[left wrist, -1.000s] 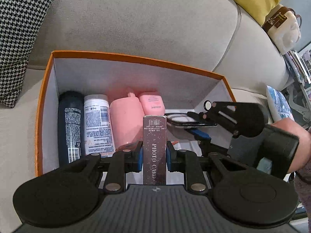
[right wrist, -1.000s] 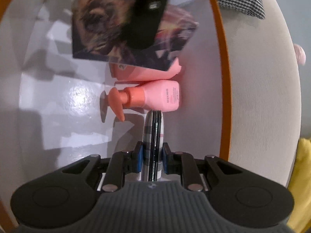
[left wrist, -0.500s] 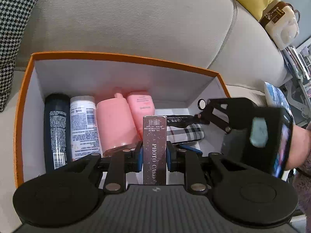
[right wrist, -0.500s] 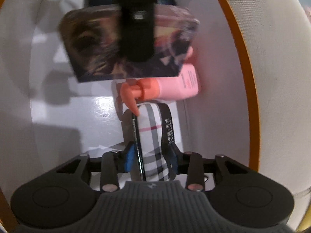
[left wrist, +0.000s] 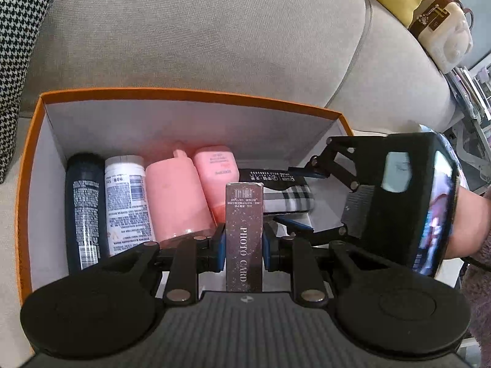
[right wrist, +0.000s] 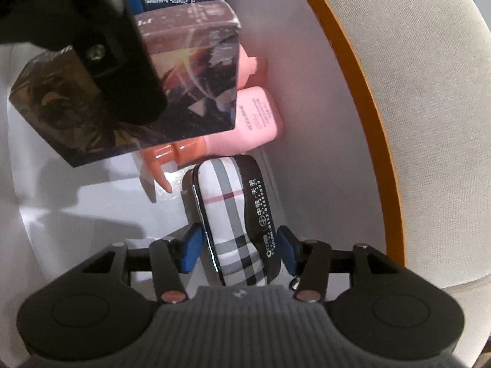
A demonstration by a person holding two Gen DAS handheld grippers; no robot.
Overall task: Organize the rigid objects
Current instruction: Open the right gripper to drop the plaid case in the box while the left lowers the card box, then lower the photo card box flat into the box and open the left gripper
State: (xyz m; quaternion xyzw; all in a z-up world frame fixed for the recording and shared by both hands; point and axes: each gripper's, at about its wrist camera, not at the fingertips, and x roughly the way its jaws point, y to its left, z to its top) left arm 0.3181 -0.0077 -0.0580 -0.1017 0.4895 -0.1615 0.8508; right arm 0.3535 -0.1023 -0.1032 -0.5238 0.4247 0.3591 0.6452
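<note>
Plaid in grey, black and white with one thin red stripe covered the glasses case (right wrist: 228,220), and a black band with white printed characters ran along its side. We saw it lying on the white floor of the orange-rimmed box (left wrist: 30,165), near the box's wall at 3 o'clock in the right wrist view, its long axis running from 6 towards 12 o'clock there, its far end just beside the pink pump bottle (right wrist: 251,122). Our right gripper (right wrist: 237,250) stood wide around the case, both blue pads (right wrist: 191,247) clear of its sides.

Our left gripper (left wrist: 244,245) was clamped on a dark speckled photo card box (left wrist: 244,233), lettered PHOTO CARD, held above the open box with its long axis pointing towards 12 o'clock in the left wrist view. Behind it four containers lay side by side, all pointing to 12 o'clock: a dark can (left wrist: 84,208), a white can (left wrist: 127,202), a large pink bottle (left wrist: 175,196) and the pump bottle
</note>
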